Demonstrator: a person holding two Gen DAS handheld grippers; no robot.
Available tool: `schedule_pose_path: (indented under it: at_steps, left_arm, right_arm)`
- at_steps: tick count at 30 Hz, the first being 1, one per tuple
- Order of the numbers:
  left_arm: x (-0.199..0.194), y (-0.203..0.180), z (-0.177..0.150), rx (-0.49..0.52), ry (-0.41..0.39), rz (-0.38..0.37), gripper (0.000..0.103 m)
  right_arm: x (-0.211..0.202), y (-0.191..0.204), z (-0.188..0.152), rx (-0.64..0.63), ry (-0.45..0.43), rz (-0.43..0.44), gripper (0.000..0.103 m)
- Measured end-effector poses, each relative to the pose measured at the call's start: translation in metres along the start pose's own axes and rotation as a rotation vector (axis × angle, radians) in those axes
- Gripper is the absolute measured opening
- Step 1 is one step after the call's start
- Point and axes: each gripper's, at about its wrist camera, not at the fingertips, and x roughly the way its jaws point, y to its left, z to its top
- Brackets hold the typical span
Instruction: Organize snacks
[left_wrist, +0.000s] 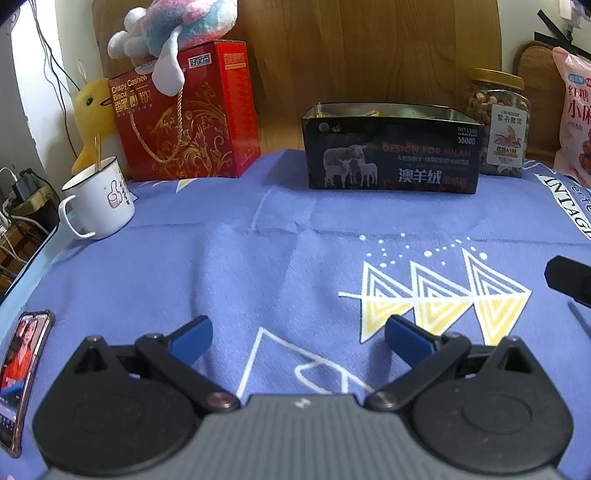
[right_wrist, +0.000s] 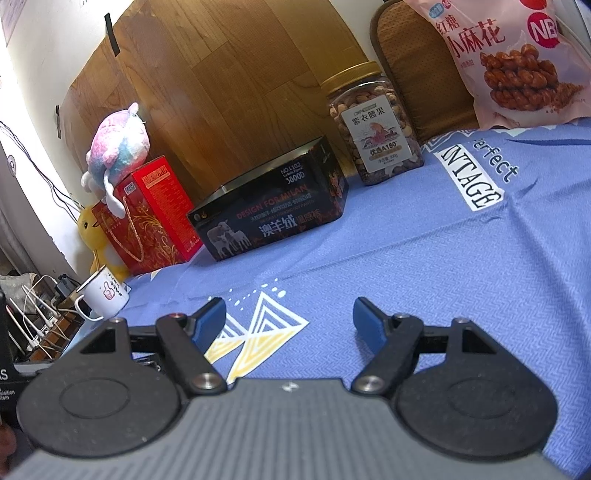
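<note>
A black open tin box (left_wrist: 391, 158) with sheep on its side stands at the far middle of the blue cloth; small wrapped snacks show inside its rim. It also shows in the right wrist view (right_wrist: 269, 214). A clear nut jar (left_wrist: 498, 122) with a gold lid stands right of the tin, also in the right wrist view (right_wrist: 376, 125). A pink snack bag (left_wrist: 576, 118) leans at the far right, also in the right wrist view (right_wrist: 517, 55). A red biscuit box (left_wrist: 184, 118) stands at the left. My left gripper (left_wrist: 298, 338) is open and empty. My right gripper (right_wrist: 289, 325) is open and empty.
A white enamel mug (left_wrist: 99, 203) stands at the left edge. A plush toy (left_wrist: 173, 33) sits on the red box, a yellow plush duck (left_wrist: 92, 118) beside it. A phone (left_wrist: 20, 373) lies at the near left. Wood panelling stands behind. Cables hang off the left edge.
</note>
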Motion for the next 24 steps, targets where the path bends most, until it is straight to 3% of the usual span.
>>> schedule_pose_path:
  at_steps: [24]
  left_arm:
    - [0.0038,-0.0017,-0.0007,-0.001,0.024,-0.021,0.103]
  right_arm:
    - [-0.0006,-0.0002,-0.0002,0.003,-0.002,0.002,0.078]
